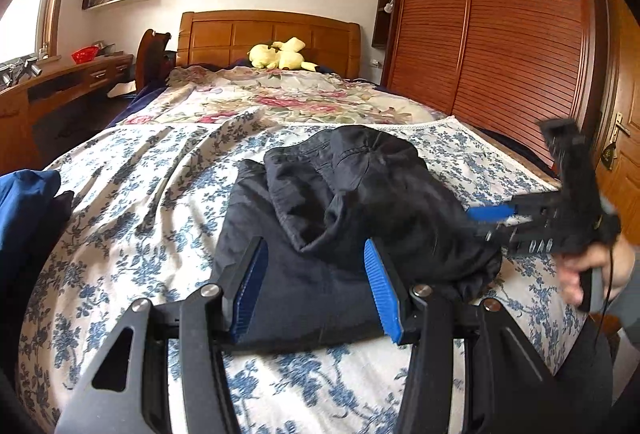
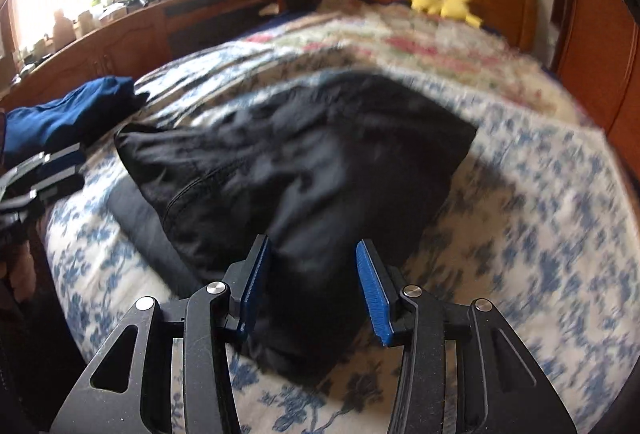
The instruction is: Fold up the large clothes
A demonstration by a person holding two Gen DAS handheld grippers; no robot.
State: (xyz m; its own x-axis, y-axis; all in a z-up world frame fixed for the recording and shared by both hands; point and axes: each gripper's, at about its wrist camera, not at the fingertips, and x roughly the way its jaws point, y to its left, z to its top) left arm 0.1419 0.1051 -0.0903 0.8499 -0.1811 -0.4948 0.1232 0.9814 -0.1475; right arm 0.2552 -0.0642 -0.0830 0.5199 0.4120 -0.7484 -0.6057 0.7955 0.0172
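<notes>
Both tongs stand half open, gripping nothing: the left tongs (image 1: 316, 282) frame the near end of one black garment (image 1: 340, 218), the right tongs (image 2: 314, 290) its side. The garment is soft, creased cloth, partly folded, a rumpled hump on top, lying on the blue-flowered bed (image 1: 160, 193), long axis toward the headboard (image 1: 268, 37). Beyond it sits one yellow plush (image 1: 280, 53).

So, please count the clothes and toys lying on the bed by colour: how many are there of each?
Black: 1, the black garment
Blue: 1, the blue garment
Yellow: 1, the yellow plush toy
Total: 3
</notes>
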